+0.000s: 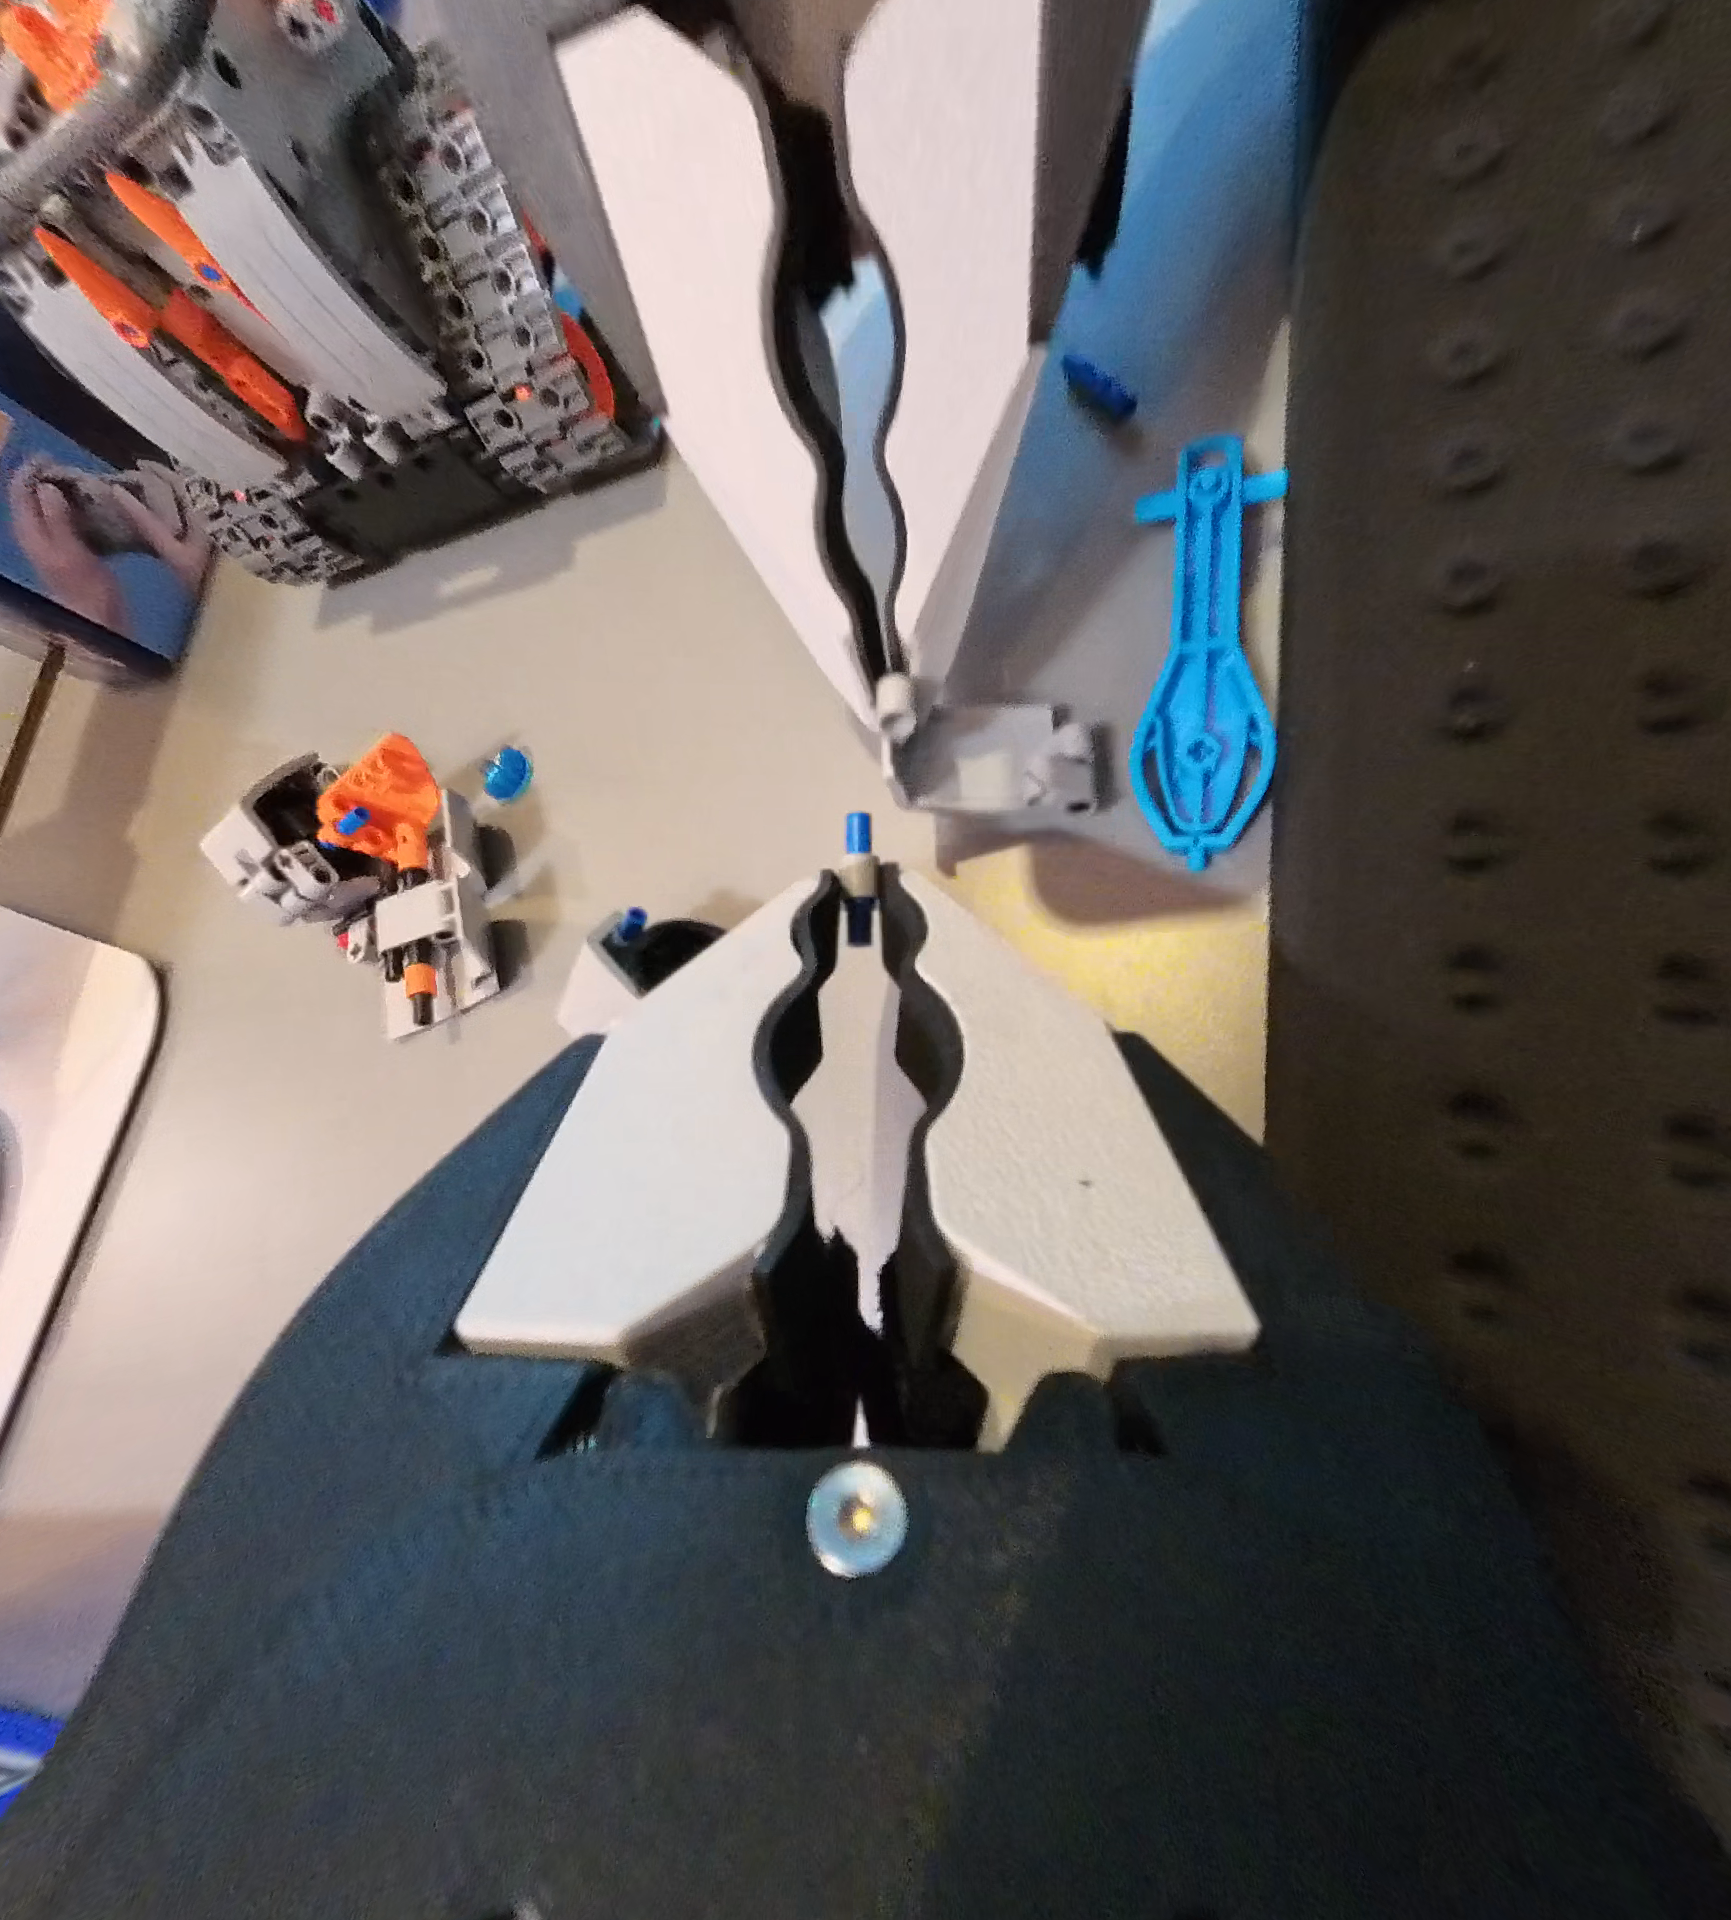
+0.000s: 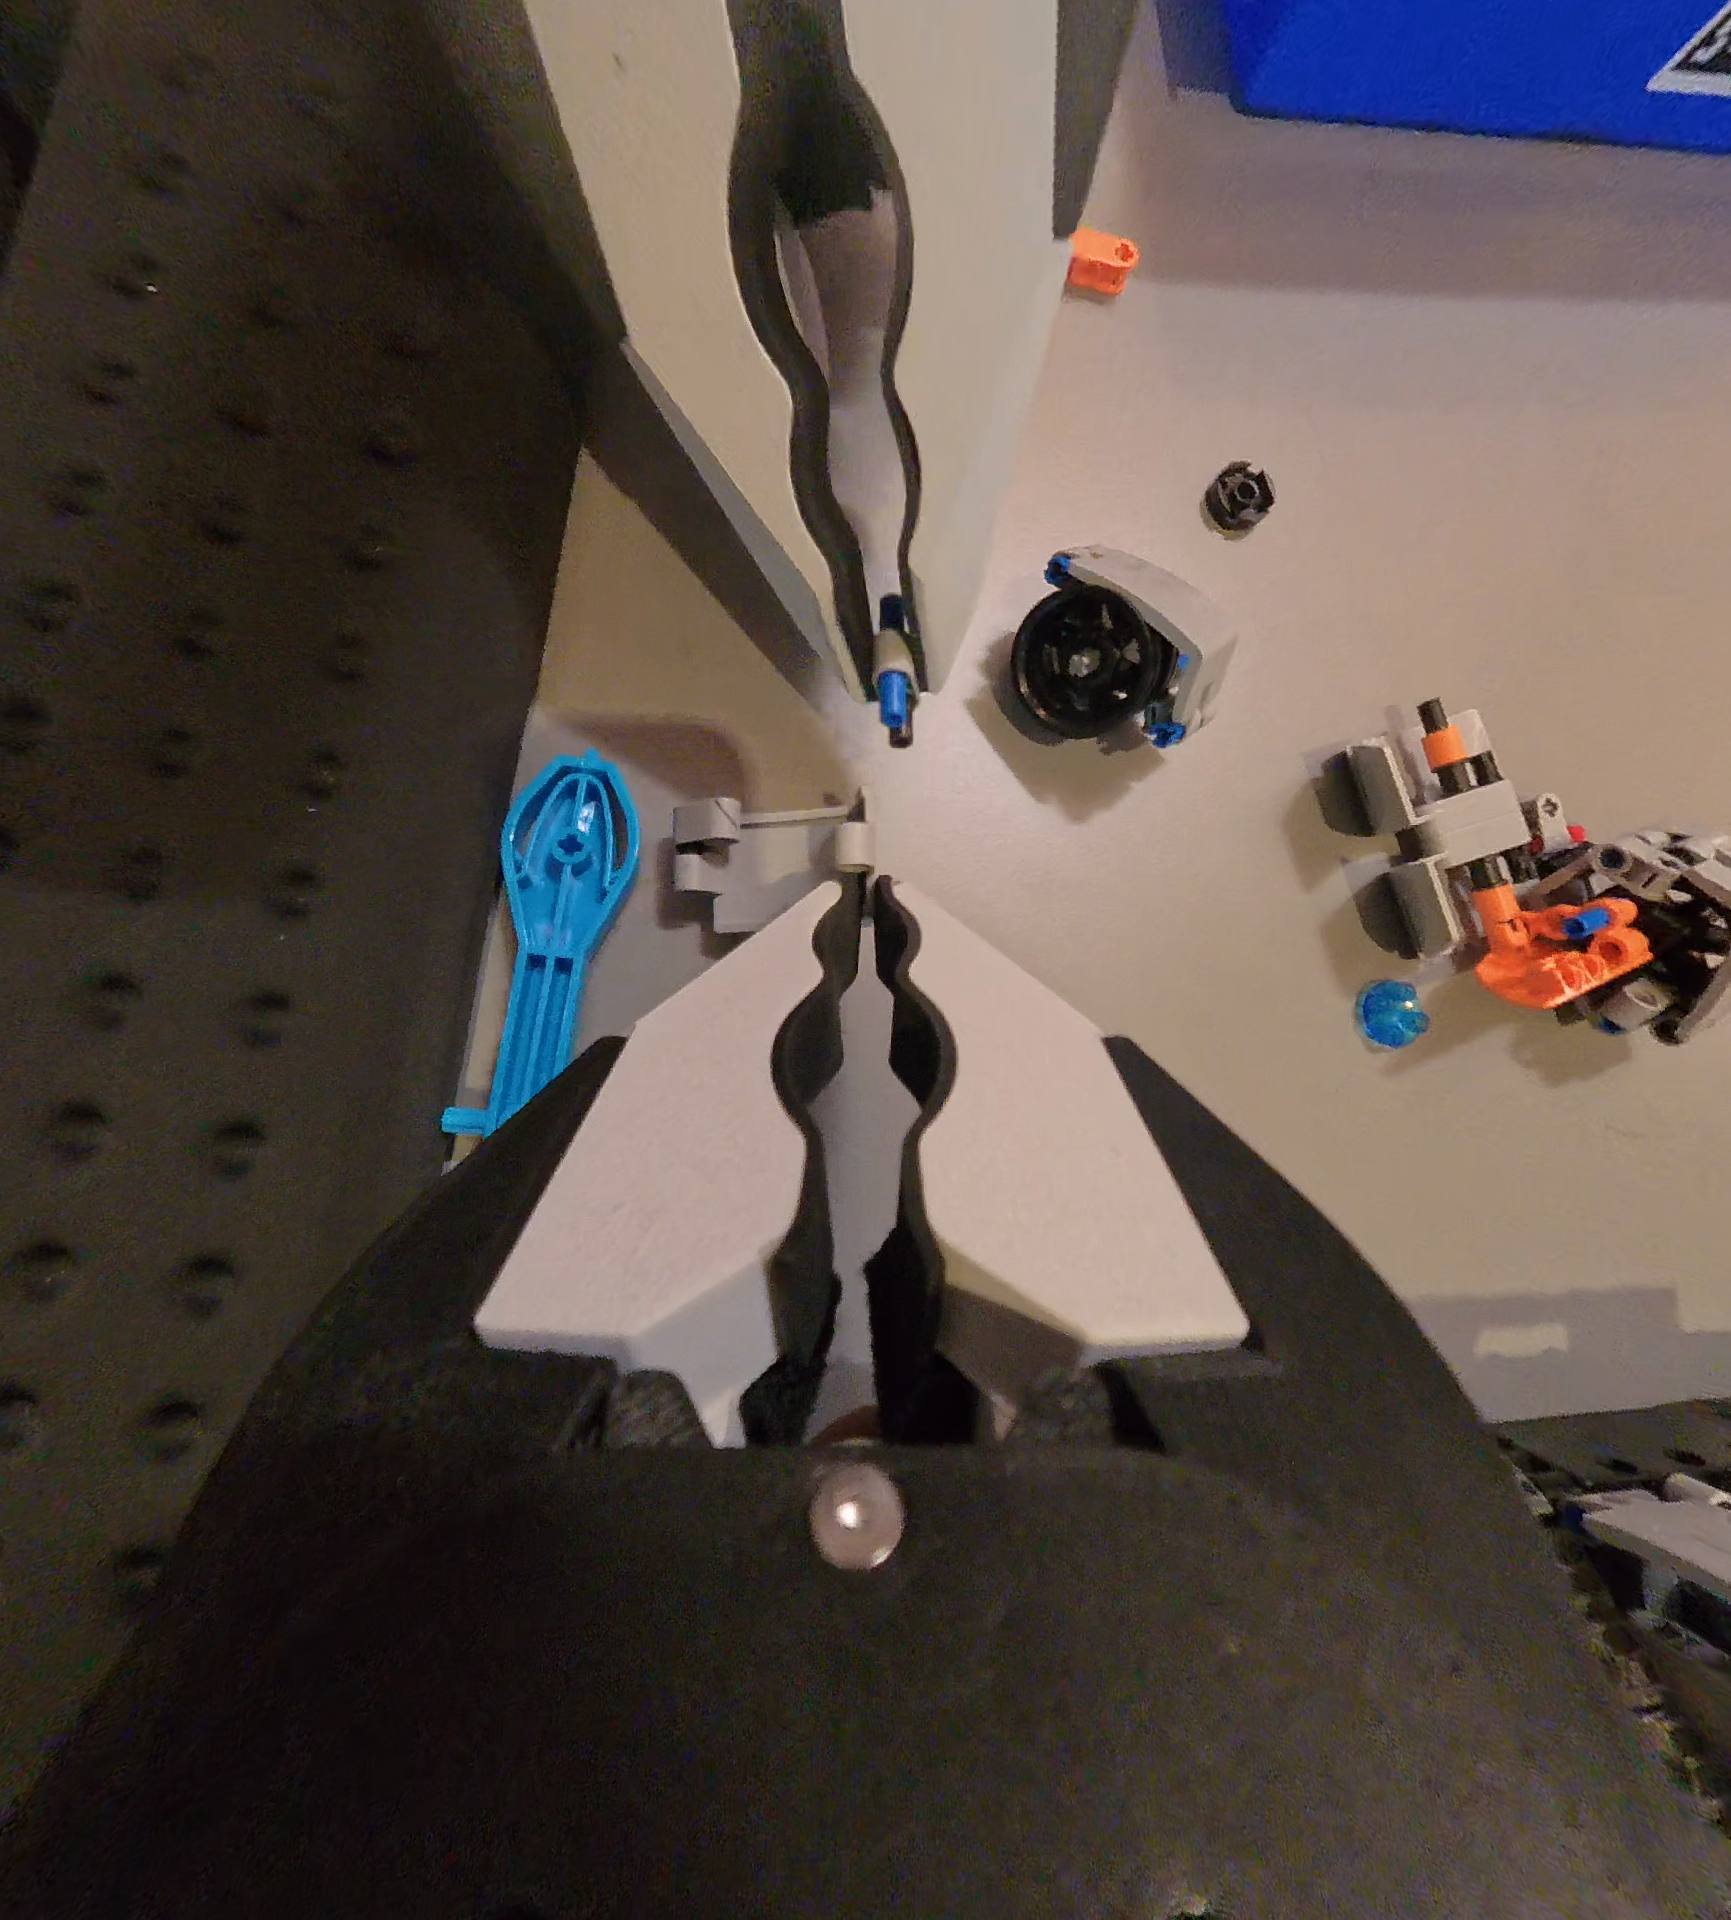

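My left gripper (image 1: 858,883) is shut on a small blue pin with a grey sleeve (image 1: 856,836) that sticks out past its tips. My right gripper (image 2: 866,888) is shut on the edge of a grey curved panel piece (image 2: 726,873) with clip ends. The two grippers face each other tip to tip just above the pale table. The pin's end (image 2: 894,696) is a short gap from the panel (image 1: 986,769). In the left wrist view the right gripper (image 1: 892,707) comes in from the top. In the right wrist view the left gripper (image 2: 892,675) does the same.
A light blue plastic tool (image 2: 554,904) lies beside the panel, against a dark dimpled surface (image 2: 165,727). On the table are a black wheel in a grey fender (image 2: 1100,665), a grey-orange sub-assembly (image 2: 1567,914), a clear blue stud (image 2: 1389,1010), an orange connector (image 2: 1100,260) and a black round piece (image 2: 1238,497). A large grey-orange model (image 1: 248,291) stands farther off. My two grippers' fingertips are within a few centimetres of each other.
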Demonstrator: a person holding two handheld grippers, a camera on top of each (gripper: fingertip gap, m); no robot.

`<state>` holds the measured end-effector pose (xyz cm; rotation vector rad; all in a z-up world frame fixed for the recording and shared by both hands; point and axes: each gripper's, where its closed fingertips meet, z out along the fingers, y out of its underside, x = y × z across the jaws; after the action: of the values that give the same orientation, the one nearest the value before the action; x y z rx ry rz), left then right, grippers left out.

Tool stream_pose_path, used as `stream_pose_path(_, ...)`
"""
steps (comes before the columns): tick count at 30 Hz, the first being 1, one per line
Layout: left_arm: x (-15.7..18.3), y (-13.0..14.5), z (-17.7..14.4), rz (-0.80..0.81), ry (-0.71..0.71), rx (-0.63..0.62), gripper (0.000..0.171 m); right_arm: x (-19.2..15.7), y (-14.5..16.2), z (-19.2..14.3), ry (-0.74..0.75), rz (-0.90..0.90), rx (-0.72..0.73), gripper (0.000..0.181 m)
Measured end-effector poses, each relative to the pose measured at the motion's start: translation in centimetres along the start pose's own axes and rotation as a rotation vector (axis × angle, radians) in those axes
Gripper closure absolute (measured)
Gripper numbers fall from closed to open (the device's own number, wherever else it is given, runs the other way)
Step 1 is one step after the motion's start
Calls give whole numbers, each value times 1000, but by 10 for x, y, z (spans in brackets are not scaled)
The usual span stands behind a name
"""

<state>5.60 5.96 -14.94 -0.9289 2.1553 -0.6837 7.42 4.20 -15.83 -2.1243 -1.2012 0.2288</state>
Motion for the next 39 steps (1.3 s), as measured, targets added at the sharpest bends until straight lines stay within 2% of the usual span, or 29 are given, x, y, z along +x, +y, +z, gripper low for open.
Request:
stream_pose_path(2, 1, -8, -1, -35, 18, 49, 166, 3, -1, 0, 17, 16, 2, 181)
stream_pose_path(6, 5, -5, 7, -55, 47, 31, 166, 8, -1, 0, 33, 41, 5, 181)
stream_pose_path(19, 2, -8, 10, -71, 19, 48, 167, 8, -1, 4, 50, 38, -4, 181)
stream_pose_path(39, 1, -10, 11, 65, -59, 32, 167, 8, 2, 8, 66, 21, -47, 181)
